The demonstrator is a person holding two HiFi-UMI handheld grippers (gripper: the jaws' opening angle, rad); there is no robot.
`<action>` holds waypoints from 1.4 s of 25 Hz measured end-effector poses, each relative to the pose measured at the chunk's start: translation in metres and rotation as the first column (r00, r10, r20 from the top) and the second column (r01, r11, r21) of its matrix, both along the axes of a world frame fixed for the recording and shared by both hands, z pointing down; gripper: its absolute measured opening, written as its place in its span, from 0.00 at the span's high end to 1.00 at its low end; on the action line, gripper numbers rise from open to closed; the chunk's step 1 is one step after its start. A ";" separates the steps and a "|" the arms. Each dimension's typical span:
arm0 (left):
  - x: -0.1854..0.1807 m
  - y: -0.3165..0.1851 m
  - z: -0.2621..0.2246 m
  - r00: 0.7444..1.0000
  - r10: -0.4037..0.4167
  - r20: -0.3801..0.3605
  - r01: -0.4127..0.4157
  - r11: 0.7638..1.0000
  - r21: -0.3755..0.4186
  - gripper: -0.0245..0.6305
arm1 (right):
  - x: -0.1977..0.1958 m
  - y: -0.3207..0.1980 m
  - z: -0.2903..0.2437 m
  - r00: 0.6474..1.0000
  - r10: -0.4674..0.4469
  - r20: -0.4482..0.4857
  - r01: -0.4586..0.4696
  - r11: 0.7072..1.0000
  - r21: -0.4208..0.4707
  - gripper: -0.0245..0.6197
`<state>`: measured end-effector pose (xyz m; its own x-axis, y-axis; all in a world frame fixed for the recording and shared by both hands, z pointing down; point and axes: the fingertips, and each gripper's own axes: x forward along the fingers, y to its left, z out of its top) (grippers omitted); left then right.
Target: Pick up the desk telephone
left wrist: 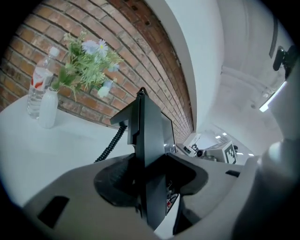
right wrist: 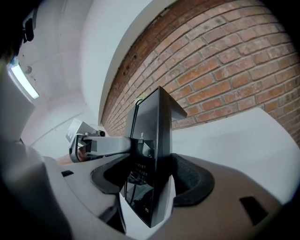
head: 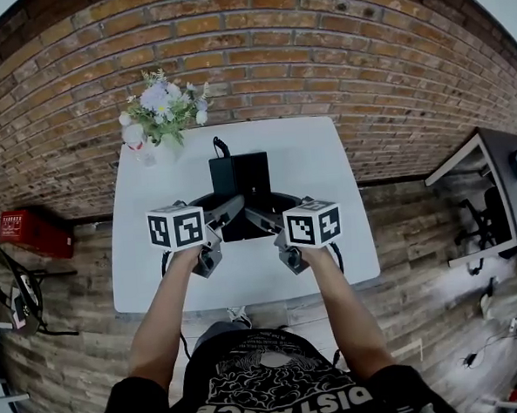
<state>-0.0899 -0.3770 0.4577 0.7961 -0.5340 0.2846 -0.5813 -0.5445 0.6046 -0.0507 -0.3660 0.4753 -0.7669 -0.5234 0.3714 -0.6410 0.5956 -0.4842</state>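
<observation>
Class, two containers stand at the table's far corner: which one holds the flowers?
The opaque white vase: the flowers rise from it. The clear water bottle beside it has a red label and holds none.

A white table (head: pixel 140 270) stands against a brick wall (head: pixel 337 57).

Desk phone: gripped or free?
Gripped. The left hand-held gripper and right hand-held gripper each pinch an edge of the desk telephone between their jaws.
</observation>
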 end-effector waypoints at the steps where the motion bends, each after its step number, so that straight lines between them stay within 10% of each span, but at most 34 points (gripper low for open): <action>1: -0.001 0.000 -0.006 1.000 -0.003 0.005 0.003 1.000 0.019 0.65 | 0.000 0.000 -0.006 1.000 -0.001 0.001 0.001 1.000 0.014 0.54; 17: 0.003 0.022 -0.105 0.999 -0.044 0.016 0.039 0.970 0.241 0.65 | 0.002 0.016 -0.101 0.999 -0.025 0.022 0.019 0.974 0.226 0.54; 35: 0.000 0.048 -0.197 0.996 -0.084 0.022 0.063 0.876 0.478 0.65 | -0.002 0.036 -0.191 0.999 -0.044 0.025 0.027 0.889 0.458 0.54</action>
